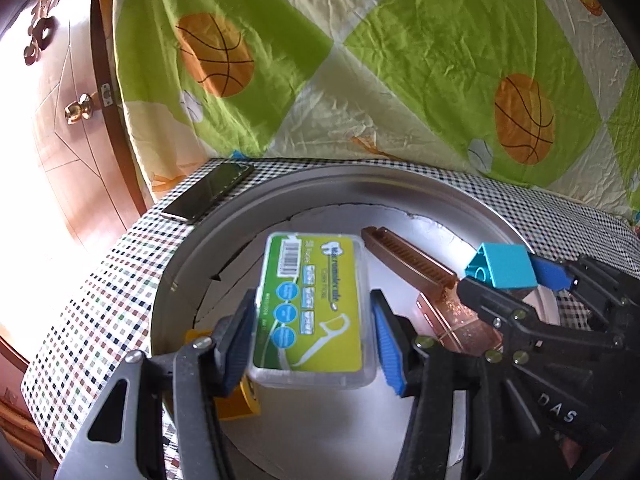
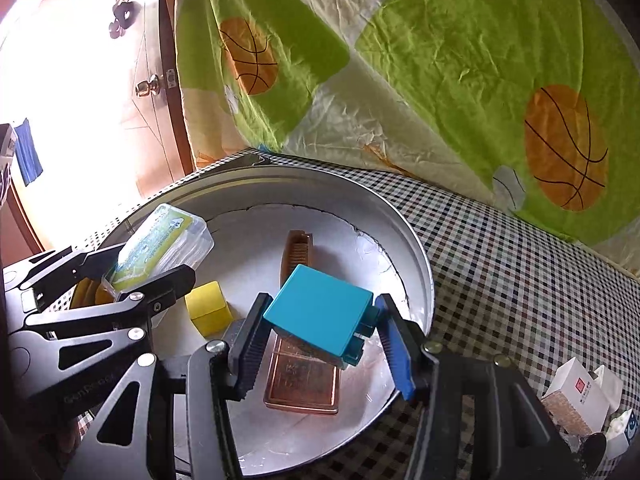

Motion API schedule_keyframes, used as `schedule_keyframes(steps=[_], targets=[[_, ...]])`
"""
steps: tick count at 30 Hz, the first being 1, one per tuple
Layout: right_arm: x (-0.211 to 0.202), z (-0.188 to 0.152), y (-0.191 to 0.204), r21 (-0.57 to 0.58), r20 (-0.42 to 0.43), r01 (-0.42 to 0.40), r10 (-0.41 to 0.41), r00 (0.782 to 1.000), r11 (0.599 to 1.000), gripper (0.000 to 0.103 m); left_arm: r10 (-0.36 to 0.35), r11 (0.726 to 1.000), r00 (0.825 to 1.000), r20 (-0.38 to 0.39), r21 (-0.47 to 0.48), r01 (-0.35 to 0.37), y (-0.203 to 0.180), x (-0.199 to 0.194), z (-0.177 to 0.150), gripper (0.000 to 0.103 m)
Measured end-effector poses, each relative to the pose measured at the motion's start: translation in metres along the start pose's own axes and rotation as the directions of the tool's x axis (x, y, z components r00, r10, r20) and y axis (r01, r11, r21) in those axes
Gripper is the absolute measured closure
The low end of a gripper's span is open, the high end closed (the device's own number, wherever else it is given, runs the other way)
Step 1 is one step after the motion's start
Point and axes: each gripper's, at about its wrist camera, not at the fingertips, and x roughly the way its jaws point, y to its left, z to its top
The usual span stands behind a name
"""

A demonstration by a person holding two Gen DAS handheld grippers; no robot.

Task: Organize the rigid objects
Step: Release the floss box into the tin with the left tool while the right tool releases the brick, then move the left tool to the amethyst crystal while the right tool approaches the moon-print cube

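Observation:
My left gripper (image 1: 314,340) is shut on a clear floss-pick box with a green label (image 1: 314,308) and holds it over the round metal tray (image 1: 304,184). It also shows in the right wrist view (image 2: 160,244). My right gripper (image 2: 320,336) is shut on a teal toy block (image 2: 320,312), held above a copper-coloured comb (image 2: 300,376) that lies in the tray (image 2: 420,264). The block shows in the left wrist view (image 1: 502,266) too, above the comb (image 1: 408,258). A yellow cube (image 2: 208,308) lies in the tray, left of the comb.
A dark phone (image 1: 208,192) lies on the checked tablecloth (image 1: 100,300) behind the tray. Small white boxes (image 2: 580,396) stand at the table's right. A basketball-print sheet (image 1: 360,60) hangs behind. A wooden door (image 1: 76,112) is at the left.

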Motion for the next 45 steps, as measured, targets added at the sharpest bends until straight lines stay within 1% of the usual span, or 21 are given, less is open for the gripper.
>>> schedule_keyframes(steps=[2, 3, 4, 7, 9, 12, 15, 19, 21, 24, 26, 29, 32, 34, 36, 41, 45], targets=[[-0.002, 0.000, 0.000, 0.000, 0.005, -0.008, 0.008, 1.000, 1.000, 0.042, 0.023, 1.000, 1.000, 0.014, -0.006, -0.023, 0.001, -0.004, -0.001, 0.035], [-0.004, 0.000, 0.001, -0.002, 0.009, -0.003, 0.003, 1.000, 1.000, 0.042, 0.037, 0.999, 0.999, 0.025, -0.007, -0.037, 0.001, -0.006, -0.002, 0.032], [-0.006, 0.000, 0.001, -0.004, 0.013, 0.012, -0.012, 1.000, 1.000, 0.040, 0.044, 0.999, 0.999, 0.032, -0.007, -0.044, 0.002, -0.008, -0.002, 0.031], [-0.014, -0.001, -0.003, 0.006, 0.023, 0.012, -0.012, 1.000, 1.000, 0.039, 0.043, 0.999, 0.998, 0.044, -0.022, -0.042, 0.002, -0.014, -0.002, 0.024], [-0.023, -0.003, -0.009, 0.033, 0.044, 0.000, -0.001, 0.999, 0.999, 0.036, 0.052, 0.998, 0.997, 0.063, -0.040, -0.049, 0.002, -0.021, -0.002, 0.013], [-0.037, -0.004, -0.019, 0.076, 0.078, -0.016, 0.010, 0.997, 0.997, 0.033, 0.061, 0.997, 0.993, 0.103, -0.058, -0.055, -0.002, -0.033, -0.003, 0.004], [-0.051, -0.008, -0.028, 0.101, 0.097, -0.028, 0.019, 0.995, 0.995, 0.033, 0.049, 0.997, 0.990, 0.129, -0.068, -0.040, -0.010, -0.045, -0.004, 0.004], [-0.073, -0.017, -0.043, 0.109, 0.129, -0.008, -0.006, 0.992, 0.994, 0.032, 0.035, 0.999, 0.984, 0.175, -0.047, -0.027, -0.031, -0.064, -0.005, 0.003], [-0.085, -0.021, -0.053, 0.116, 0.142, 0.011, -0.027, 0.989, 0.993, 0.032, 0.011, 0.999, 0.981, 0.192, -0.033, -0.005, -0.043, -0.071, -0.006, 0.001], [-0.104, -0.030, -0.074, 0.132, 0.155, 0.049, -0.070, 0.985, 0.990, 0.032, -0.035, 0.999, 0.979, 0.201, 0.003, 0.035, -0.069, -0.078, -0.008, 0.000], [-0.115, -0.038, -0.088, 0.137, 0.158, 0.089, -0.111, 0.981, 0.986, 0.032, -0.065, 0.998, 0.979, 0.193, 0.038, 0.058, -0.090, -0.078, -0.010, 0.000], [-0.130, -0.054, -0.114, 0.155, 0.159, 0.159, -0.184, 0.970, 0.975, 0.032, -0.115, 0.991, 0.980, 0.161, 0.084, 0.102, -0.124, -0.074, -0.015, 0.000], [-0.141, -0.067, -0.147, 0.204, 0.139, 0.223, -0.254, 0.957, 0.953, 0.032, -0.170, 0.980, 0.978, 0.118, 0.128, 0.155, -0.160, -0.069, -0.022, 0.000], [-0.148, -0.077, -0.170, 0.243, 0.126, 0.279, -0.316, 0.941, 0.929, 0.032, -0.200, 0.970, 0.976, 0.088, 0.160, 0.185, -0.185, -0.065, -0.027, 0.000], [-0.156, -0.084, -0.189, 0.269, 0.117, 0.318, -0.359, 0.926, 0.909, 0.032, -0.226, 0.958, 0.972, 0.057, 0.193, 0.212, -0.208, -0.062, -0.032, 0.000], [-0.163, -0.097, -0.227, 0.346, 0.088, 0.369, -0.421, 0.903, 0.863, 0.032, -0.275, 0.928, 0.961, -0.018, 0.256, 0.271, -0.258, -0.053, -0.040, 0.000], [-0.159, -0.106, -0.246, 0.385, 0.041, 0.391, -0.439, 0.898, 0.836, 0.032, -0.292, 0.913, 0.955, -0.058, 0.281, 0.296, -0.283, -0.049, -0.043, 0.000]])
